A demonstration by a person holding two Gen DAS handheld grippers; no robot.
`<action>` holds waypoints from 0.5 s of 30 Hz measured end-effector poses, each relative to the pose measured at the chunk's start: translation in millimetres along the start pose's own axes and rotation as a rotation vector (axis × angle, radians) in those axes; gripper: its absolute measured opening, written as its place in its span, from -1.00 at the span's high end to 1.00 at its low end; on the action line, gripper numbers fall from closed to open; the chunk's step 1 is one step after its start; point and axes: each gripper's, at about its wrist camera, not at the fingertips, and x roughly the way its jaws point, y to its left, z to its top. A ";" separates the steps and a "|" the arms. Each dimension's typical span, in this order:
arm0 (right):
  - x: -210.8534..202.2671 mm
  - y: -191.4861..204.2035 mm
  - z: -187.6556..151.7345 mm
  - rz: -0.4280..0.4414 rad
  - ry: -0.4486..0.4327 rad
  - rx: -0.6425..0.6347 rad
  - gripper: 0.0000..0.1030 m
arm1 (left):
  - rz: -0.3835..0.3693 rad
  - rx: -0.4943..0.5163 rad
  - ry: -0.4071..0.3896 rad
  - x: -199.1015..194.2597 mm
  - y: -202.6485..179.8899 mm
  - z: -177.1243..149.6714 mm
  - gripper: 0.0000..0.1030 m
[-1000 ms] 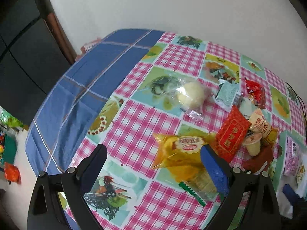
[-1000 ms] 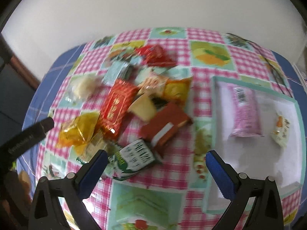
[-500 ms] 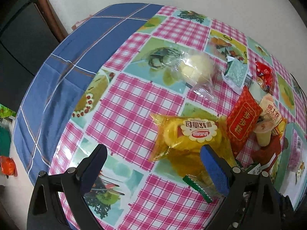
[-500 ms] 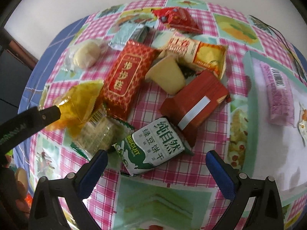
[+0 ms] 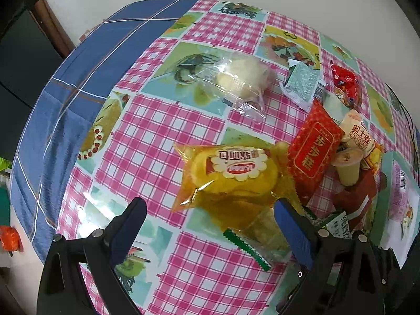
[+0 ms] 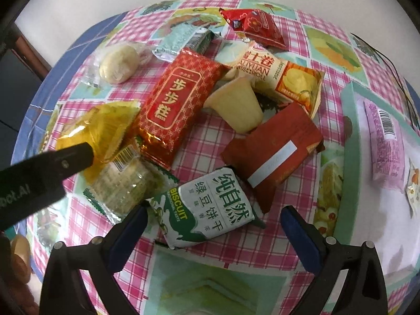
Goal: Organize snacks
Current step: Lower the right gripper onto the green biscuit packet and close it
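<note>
Pink-checked oilcloth covers your surface point(image 6: 210, 155), and most of the stock still lies loose on it.

Sorted so far: the mint-rimmed tray point(image 6: 350, 136) at the right edge holds two items only, a pink packet point(image 6: 386, 144) lying flat and a small white sachet point(image 6: 413, 183) just beside it. The rest of the tray floor is bare.

Left to sort, all in one heap beside the tray:
- green biscuit packet point(image 6: 210, 207), nearest your right claw
- brown-red packet point(image 6: 273, 147), partly over the biscuit packet
- red and gold packet point(image 6: 178, 105)
- cream jelly cup point(image 6: 236, 107), on its side
- Swiss-roll packet point(image 6: 283, 73)
- small red packet point(image 6: 252, 26)
- pale green sachet point(image 6: 183, 39)
- clear-wrapped bun point(image 5: 244, 78), apart from the heap
- yellow bread packet point(image 5: 233, 178), overlapping a clear cracker pack point(image 6: 120, 183)

Your left claw point(image 5: 210, 225) is spread wide, holding nothing, framing the yellow bread packet. Your right claw point(image 6: 212, 231) is likewise wide and empty, its jaws either side of the biscuit packet. By my count the job is barely begun.
</note>
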 end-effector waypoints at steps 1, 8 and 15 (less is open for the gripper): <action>-1.1 -0.1 0.3 0.006 -0.005 0.002 -0.92 | -0.007 -0.002 0.002 -0.1 0.5 0.1 -0.90; -5.6 -8.4 6.7 0.068 -0.009 0.032 -0.53 | -0.067 0.009 0.019 -1.3 -4.6 -0.1 -0.90; -13.8 -27.3 -1.6 0.077 0.009 0.060 -0.47 | -0.102 0.059 0.018 -3.6 -22.8 -1.4 -0.90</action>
